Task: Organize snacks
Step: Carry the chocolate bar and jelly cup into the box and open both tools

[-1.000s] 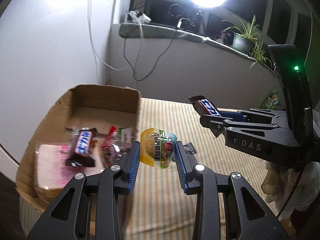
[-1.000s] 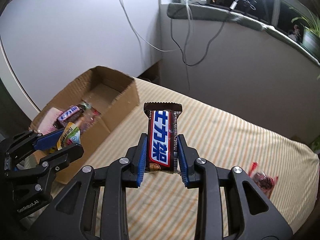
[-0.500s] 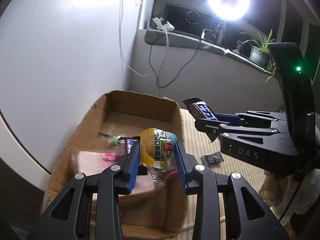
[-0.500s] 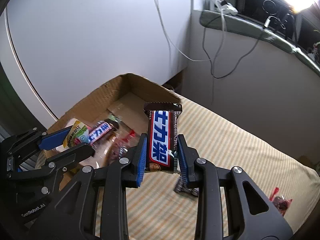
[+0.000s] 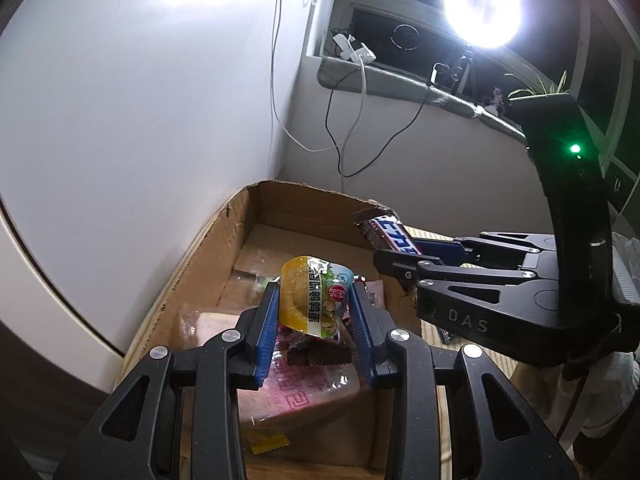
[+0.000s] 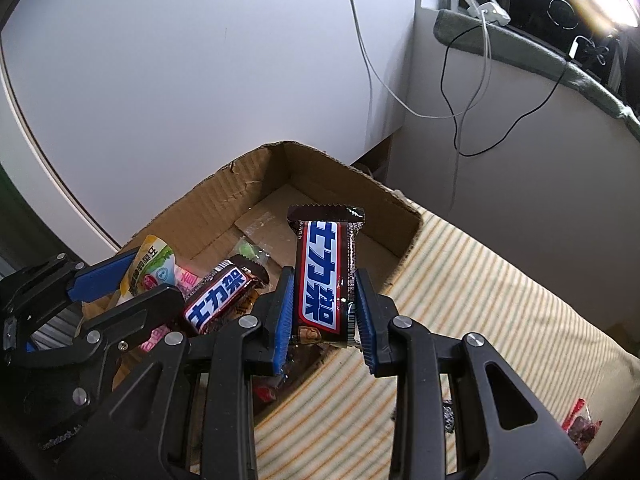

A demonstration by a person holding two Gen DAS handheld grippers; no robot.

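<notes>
My left gripper [image 5: 314,322] is shut on a yellow and pale-blue snack pouch [image 5: 316,296], held above the open cardboard box [image 5: 224,248]. My right gripper [image 6: 323,312] is shut on a brown Snickers bar [image 6: 326,276] with a blue-and-white label, over the box's near right corner [image 6: 408,236]. In the left wrist view the right gripper [image 5: 394,254] reaches in from the right with the bar [image 5: 386,234] above the box's right wall. In the right wrist view the left gripper [image 6: 132,280] and its pouch [image 6: 150,270] sit at the left. Inside the box lie another Snickers bar [image 6: 218,302] and a pink-printed bag [image 5: 304,384].
The box stands on a striped cloth [image 6: 480,300] beside a white wall [image 5: 140,100]. A red wrapped snack [image 6: 580,430] and a dark wrapper [image 6: 448,416] lie on the cloth at the lower right. Cables [image 5: 340,120] hang from the windowsill, under a bright ring light [image 5: 482,8].
Both grippers have moved left, from over the striped cloth to over the box, each still holding its snack. The box now fills the space under both.
</notes>
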